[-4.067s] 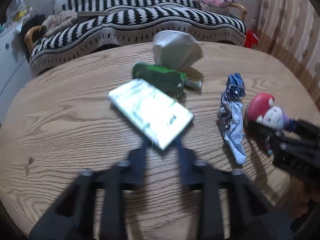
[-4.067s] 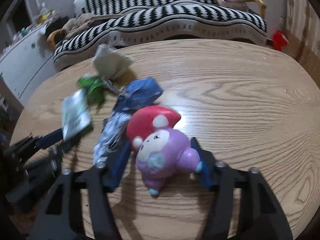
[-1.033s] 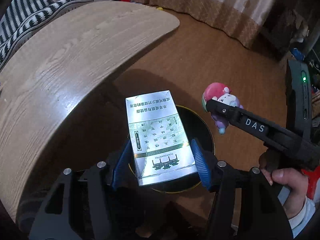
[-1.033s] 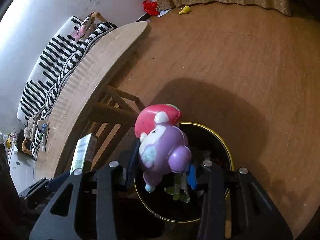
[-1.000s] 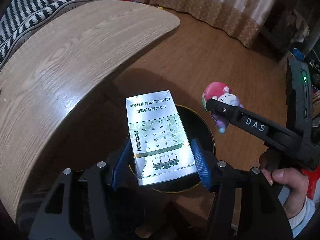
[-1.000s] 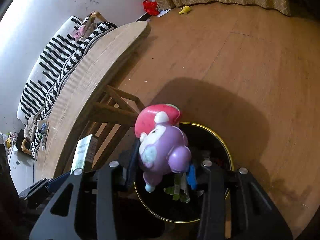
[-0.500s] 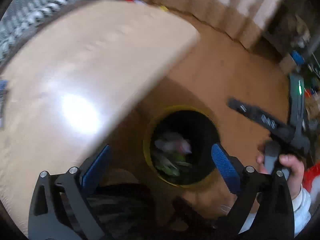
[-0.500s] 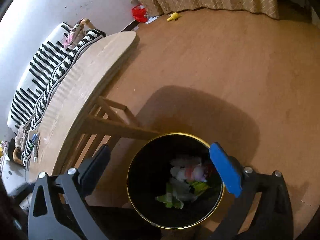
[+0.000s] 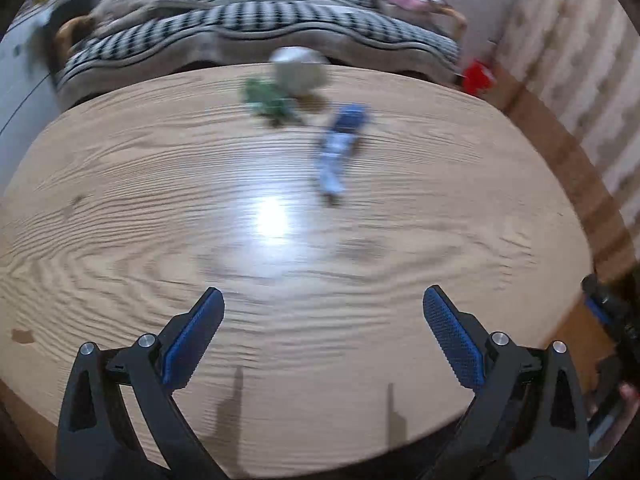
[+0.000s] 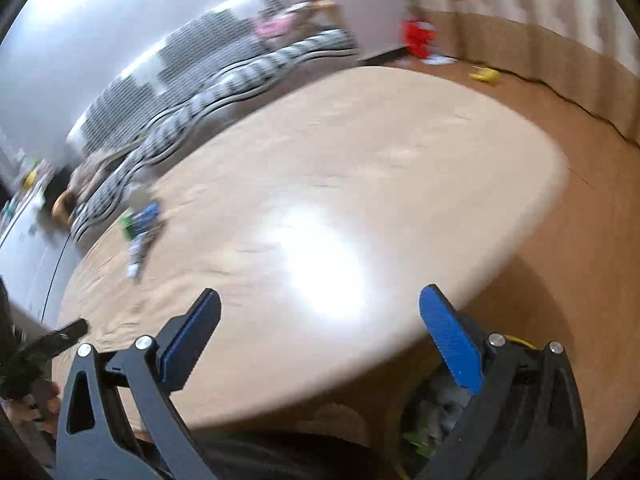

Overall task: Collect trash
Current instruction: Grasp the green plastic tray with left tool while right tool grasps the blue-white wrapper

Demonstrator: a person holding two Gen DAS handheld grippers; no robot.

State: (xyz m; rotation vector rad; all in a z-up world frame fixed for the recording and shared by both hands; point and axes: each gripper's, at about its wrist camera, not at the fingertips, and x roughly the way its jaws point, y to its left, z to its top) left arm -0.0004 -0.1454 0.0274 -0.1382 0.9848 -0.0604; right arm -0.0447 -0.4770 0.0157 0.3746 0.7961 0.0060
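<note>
My left gripper [image 9: 322, 320] is open and empty above the near part of the oval wooden table [image 9: 160, 240]. Far on the table lie a blue and silver foil wrapper [image 9: 340, 148], a green wrapper [image 9: 268, 100] and a crumpled grey-white paper [image 9: 298, 69], all blurred. My right gripper [image 10: 318, 320] is open and empty over the table's near right edge [image 10: 400, 200]. The blue wrapper [image 10: 142, 226] and green wrapper [image 10: 128, 222] show far left there. The black bin with a yellow rim [image 10: 440, 412] holding trash shows low right, under my right finger.
A black and white striped sofa [image 9: 256, 28] stands behind the table. A red object [image 9: 476, 76] lies on the floor by the curtain. A yellow toy [image 10: 484, 75] lies on the floor. The other gripper shows at the right edge [image 9: 608, 312].
Both grippers let go of the box and the purple toy into the bin, opened, and swung back up toward the table. Both views are now motion-blurred.
</note>
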